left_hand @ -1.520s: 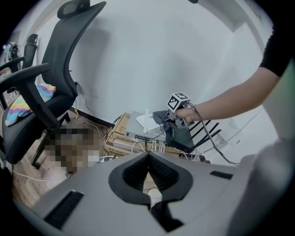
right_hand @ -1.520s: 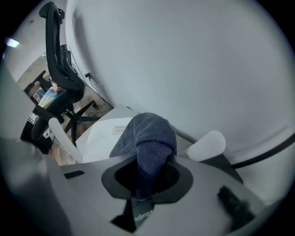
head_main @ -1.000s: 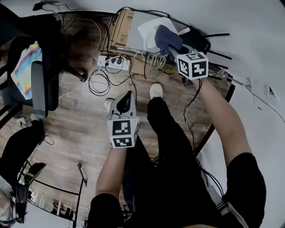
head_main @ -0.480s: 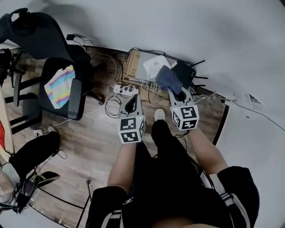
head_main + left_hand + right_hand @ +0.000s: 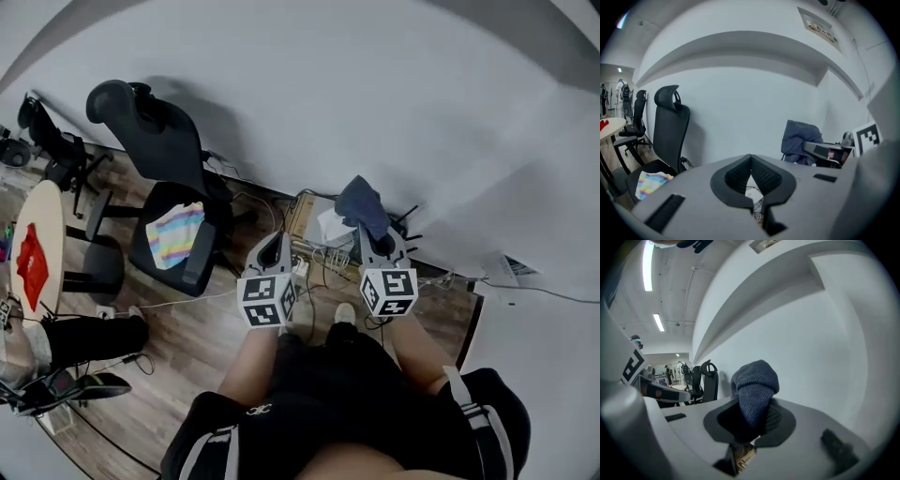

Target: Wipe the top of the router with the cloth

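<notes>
My right gripper is shut on a dark blue cloth, which bulges up out of the jaws. It is held in the air in front of the white wall, above the floor. Below and behind the cloth, a white router and a black router with antennas sit on the floor by the wall, both partly hidden by the grippers. My left gripper hangs beside the right one, its pads meeting at the tips with nothing between them. The cloth also shows at the right of the left gripper view.
A black office chair with a rainbow-striped cloth on its seat stands at the left. A round table bearing a red item is further left. A cardboard box and tangled cables lie on the wooden floor by the wall.
Both grippers have come up and back from the routers, the right one carrying the cloth with it. The head view has tipped upward, so more wall and the chair show.
</notes>
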